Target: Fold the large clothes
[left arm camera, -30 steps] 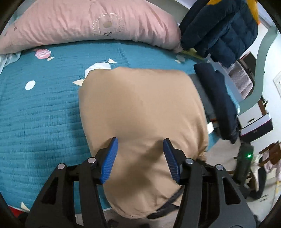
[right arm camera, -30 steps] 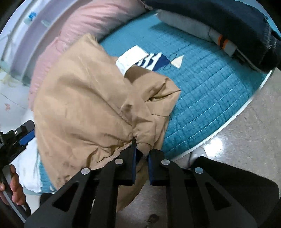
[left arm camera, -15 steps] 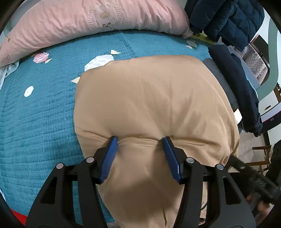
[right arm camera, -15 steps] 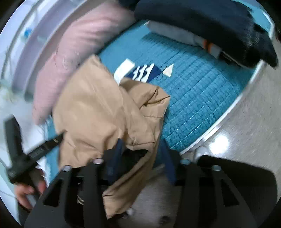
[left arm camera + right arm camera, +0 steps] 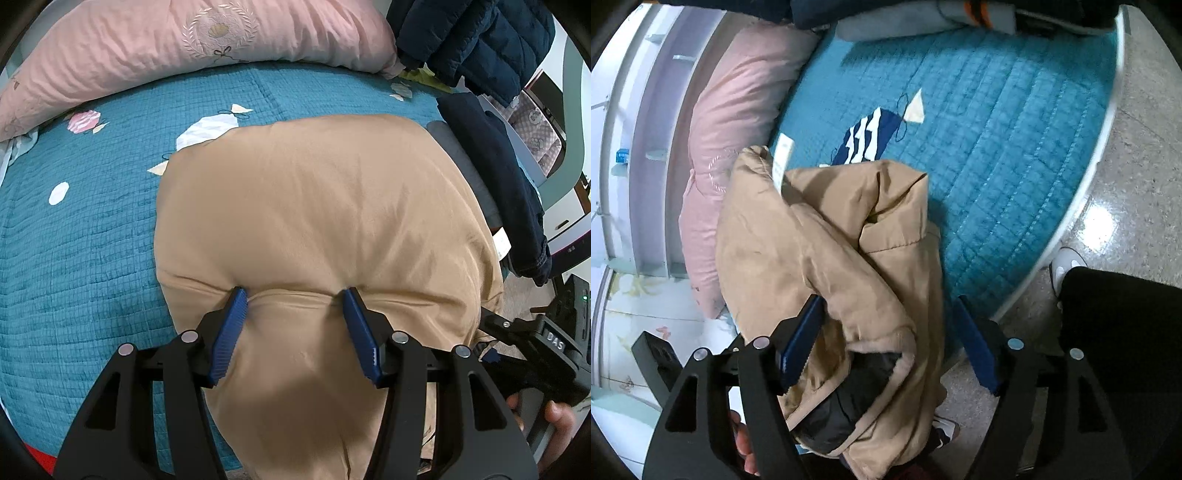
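Left wrist view: we see the tan jacket [image 5: 317, 229] spread over the teal quilt [image 5: 81, 229], in front of the pink pillow [image 5: 184, 48]. The left gripper [image 5: 293, 299] stands half open, its blue fingertips [image 5: 238, 299] pressed down into the padded cloth, which bulges up between them in a soft ridge; the fingers do not pinch it. At the right edge the other tool shows, held in a hand [image 5: 554, 410].

In the right wrist view, the right gripper [image 5: 886, 310] has just been opening and now stands wide. We see the bunched hem of the jacket [image 5: 849, 258], with its dark lining, lying between the fingers against the left one [image 5: 803, 332]; the right finger is clear of it, above the bed's edge and the floor [image 5: 1137, 155].
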A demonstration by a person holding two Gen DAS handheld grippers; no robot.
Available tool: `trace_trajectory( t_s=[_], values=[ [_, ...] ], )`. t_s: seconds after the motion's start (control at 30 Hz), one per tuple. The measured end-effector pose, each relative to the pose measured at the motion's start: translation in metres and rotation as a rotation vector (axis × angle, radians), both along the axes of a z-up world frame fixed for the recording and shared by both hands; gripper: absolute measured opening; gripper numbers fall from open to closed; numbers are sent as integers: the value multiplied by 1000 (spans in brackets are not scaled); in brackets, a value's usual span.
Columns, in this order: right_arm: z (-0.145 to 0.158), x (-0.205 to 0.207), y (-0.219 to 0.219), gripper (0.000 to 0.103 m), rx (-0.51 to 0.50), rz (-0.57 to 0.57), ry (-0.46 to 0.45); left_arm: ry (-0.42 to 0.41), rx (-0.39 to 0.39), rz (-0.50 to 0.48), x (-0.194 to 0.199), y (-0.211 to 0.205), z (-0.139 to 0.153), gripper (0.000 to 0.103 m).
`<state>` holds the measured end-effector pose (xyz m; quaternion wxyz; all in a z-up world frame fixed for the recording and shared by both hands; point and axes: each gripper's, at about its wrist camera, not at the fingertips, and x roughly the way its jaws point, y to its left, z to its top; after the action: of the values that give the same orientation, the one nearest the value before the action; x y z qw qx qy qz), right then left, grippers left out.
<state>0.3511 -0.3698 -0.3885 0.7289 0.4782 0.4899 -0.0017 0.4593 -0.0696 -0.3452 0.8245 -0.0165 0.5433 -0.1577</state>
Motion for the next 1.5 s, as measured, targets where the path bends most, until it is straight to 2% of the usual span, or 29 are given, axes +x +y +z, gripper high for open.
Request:
trace_trajectory(
  t_s=[0.2, 0.33, 0.4, 0.47, 0.53, 0.63, 0.7, 0.73, 0.77, 0.83, 0.93, 0.97, 1.0, 1.03, 1.1, 1.23, 1.33, 1.4, 1.47, 1.5],
  values=[
    [-21, 8, 4, 74, 73, 8, 24, -1, 0, 1, -1, 0, -1, 54],
    [-34, 5, 9, 85, 115, -6, -25, 7, -10, 9, 1, 4, -2, 54],
    [-32, 4, 10, 83, 112, 3, -29, 12, -13, 11, 2, 5, -2, 54],
    [-25, 3, 15, 74, 78, 43, -45, 13, -11, 11, 2, 5, -2, 54],
    [-19, 3, 22, 71, 43, 74, -57, 15, -10, 15, 2, 6, -2, 54],
    [-20, 4, 24, 69, 46, 81, -54, 23, -18, 14, 2, 9, -2, 54],
    [-14, 4, 26, 58, 25, 95, -64, 27, -14, 10, 3, 9, -1, 54],
    [-12, 4, 28, 34, 46, 109, -92, 28, -11, 11, 3, 9, -1, 54],
    [-8, 4, 32, 29, 41, 120, -105, 26, 4, 18, 3, 9, -1, 54],
    [5, 7, 47, 27, -46, 174, -127, 31, 2, 31, 5, 14, 0, 54],
    [4, 7, 60, 38, -114, 167, -110, 49, -19, 46, 5, 22, -1, 55],
    [6, 6, 68, 38, -155, 165, -108, 51, -17, 52, 6, 24, -1, 55],
    [10, 5, 78, 37, -217, 187, -115, 50, -8, 55, 5, 25, -1, 55],
    [21, 6, 98, 36, -364, 233, -129, 47, 2, 57, 5, 26, -1, 55],
    [34, 4, 130, 31, -555, 297, -142, 50, 8, 65, 5, 31, -1, 55],
    [37, -3, 170, 29, -789, 364, -155, 73, 5, 92, 6, 42, -3, 55],
    [36, -9, 181, 31, -882, 341, -137, 72, 17, 84, 5, 41, -3, 56],
    [38, -10, 181, 35, -892, 311, -120, 72, 33, 87, 5, 39, -3, 56],
    [37, -10, 176, 47, -873, 266, -90, 73, 45, 85, 5, 35, -2, 56],
    [37, -10, 173, 48, -861, 252, -83, 73, 49, 83, 5, 34, -2, 56]
  ],
)
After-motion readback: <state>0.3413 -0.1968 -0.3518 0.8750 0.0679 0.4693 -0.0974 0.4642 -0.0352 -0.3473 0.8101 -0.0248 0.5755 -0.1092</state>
